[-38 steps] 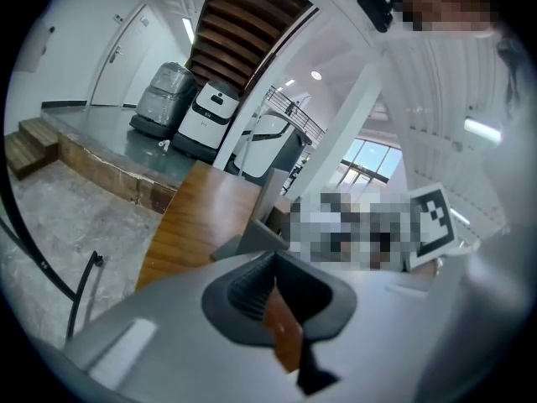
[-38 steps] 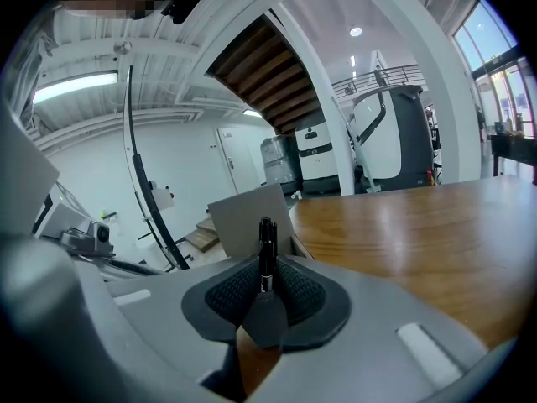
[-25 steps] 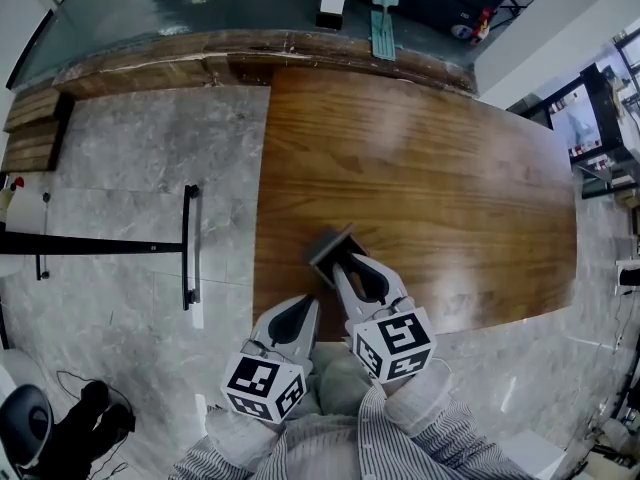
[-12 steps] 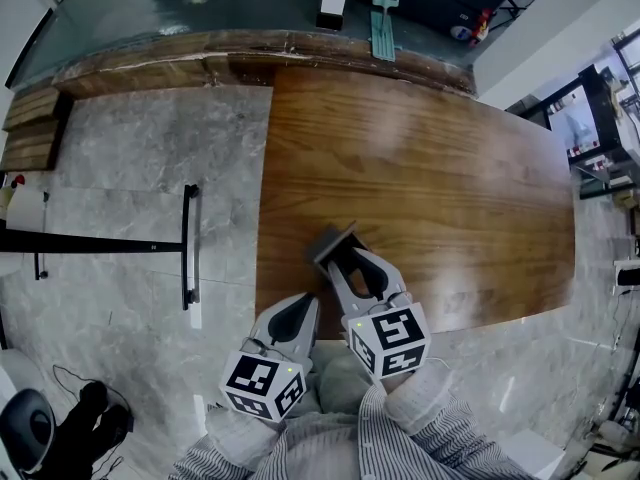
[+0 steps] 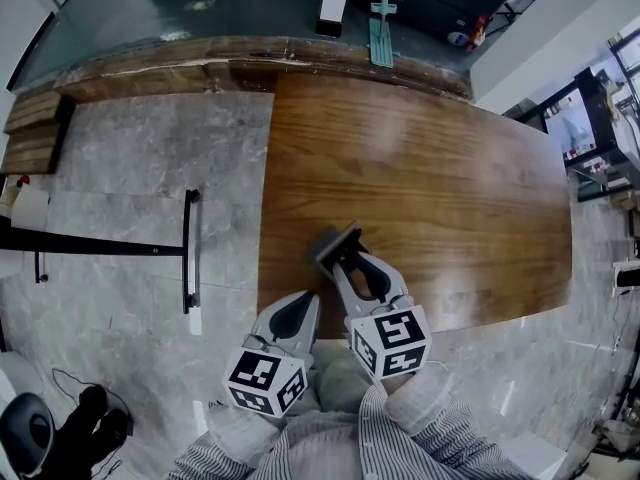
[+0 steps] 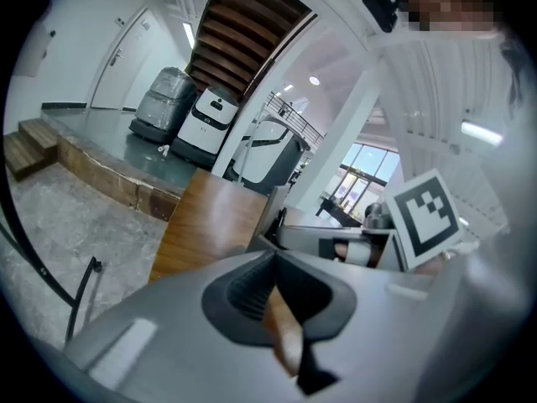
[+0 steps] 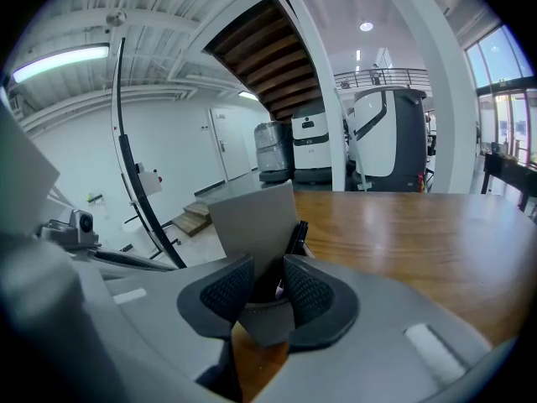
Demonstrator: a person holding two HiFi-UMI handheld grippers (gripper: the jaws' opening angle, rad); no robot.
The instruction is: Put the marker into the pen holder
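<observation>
Now our right claw (image 5: 348,260) opening astride grey pen holder (image 5: 333,241), marker (image 7: 296,236) inside, lower centre; our left claw (image 5: 304,302) clenched, empty.

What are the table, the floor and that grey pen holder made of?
Table: wood or veneer, glossy, with grain and glare. Floor: polished stone or marble-look tile, grey veined. Pen holder: matte grey flat walls, perhaps plastic or board; unclear.

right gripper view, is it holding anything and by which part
Nothing is held. The right gripper has its jaws opening, straddling the grey pen holder wall without pressing it; no marker is between them.
</observation>
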